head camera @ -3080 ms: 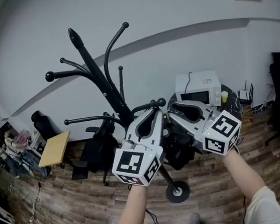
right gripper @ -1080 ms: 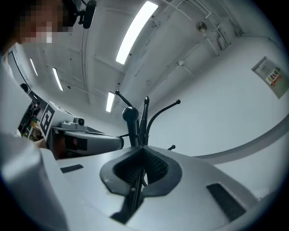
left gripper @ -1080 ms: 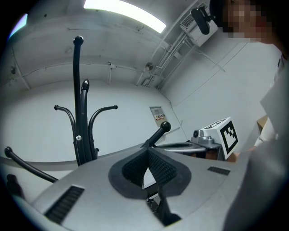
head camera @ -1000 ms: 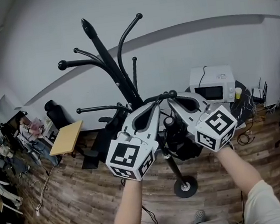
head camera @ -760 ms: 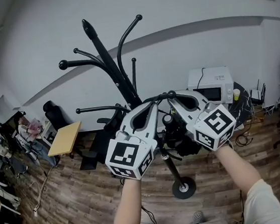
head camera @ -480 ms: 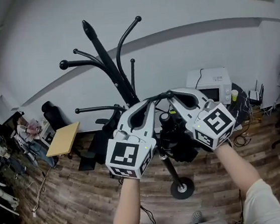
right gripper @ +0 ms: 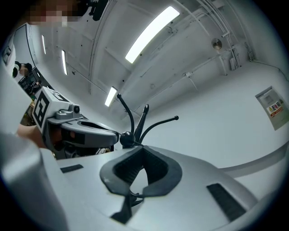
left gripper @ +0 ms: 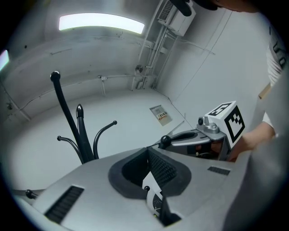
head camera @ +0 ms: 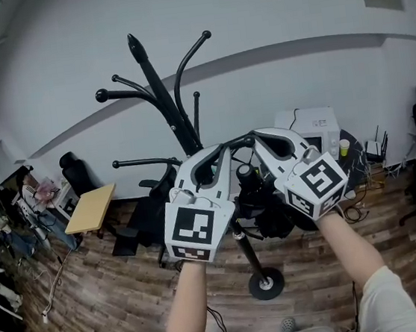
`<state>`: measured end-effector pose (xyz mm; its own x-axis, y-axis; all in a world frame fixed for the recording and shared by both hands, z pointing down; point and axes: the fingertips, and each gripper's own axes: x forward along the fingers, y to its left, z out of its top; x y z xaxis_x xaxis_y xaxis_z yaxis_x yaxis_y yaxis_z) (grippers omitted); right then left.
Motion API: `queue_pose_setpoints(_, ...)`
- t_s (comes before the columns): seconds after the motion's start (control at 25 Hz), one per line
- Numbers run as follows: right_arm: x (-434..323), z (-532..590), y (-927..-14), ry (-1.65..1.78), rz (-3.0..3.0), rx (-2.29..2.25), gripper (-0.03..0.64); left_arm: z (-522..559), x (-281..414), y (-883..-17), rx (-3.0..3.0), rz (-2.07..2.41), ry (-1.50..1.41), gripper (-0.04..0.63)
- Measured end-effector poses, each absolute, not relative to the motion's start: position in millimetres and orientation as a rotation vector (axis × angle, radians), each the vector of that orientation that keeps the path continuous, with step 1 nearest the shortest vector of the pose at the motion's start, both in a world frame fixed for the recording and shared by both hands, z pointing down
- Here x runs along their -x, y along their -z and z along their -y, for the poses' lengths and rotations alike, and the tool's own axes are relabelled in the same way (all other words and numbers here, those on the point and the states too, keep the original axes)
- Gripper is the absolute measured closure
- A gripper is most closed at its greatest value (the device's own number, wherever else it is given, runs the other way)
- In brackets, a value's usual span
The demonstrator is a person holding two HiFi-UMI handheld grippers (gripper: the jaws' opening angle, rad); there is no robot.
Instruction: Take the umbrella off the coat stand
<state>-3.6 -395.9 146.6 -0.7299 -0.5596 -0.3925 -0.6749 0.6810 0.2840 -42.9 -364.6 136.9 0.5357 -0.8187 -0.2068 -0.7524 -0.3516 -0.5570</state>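
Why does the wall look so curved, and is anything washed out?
Head view: the wide lens bows the wall stripe; lighting even. Left gripper view: the ceiling light glares white, corners go black. Right gripper view: light strip blown out, dark corners too.

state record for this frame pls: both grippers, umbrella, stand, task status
left gripper: shut, tips up at a ball-tipped hook arm of the stand
right gripper: shut, tips beside the left one's; a grip on anything can't be made out
umbrella: dark bundle hanging by the pole, below both grippers
coat stand: black, upright on its round base
task status: umbrella not yet off the stand
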Motion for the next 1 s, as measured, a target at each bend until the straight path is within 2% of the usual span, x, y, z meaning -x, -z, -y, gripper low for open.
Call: queue_pose_setpoints(1.0,-18.7,351.4,-148.2,-0.595,-2.606,1.041,0.607,332.2,24.2,-142.0,2.219,-1.212,0.014,0.572)
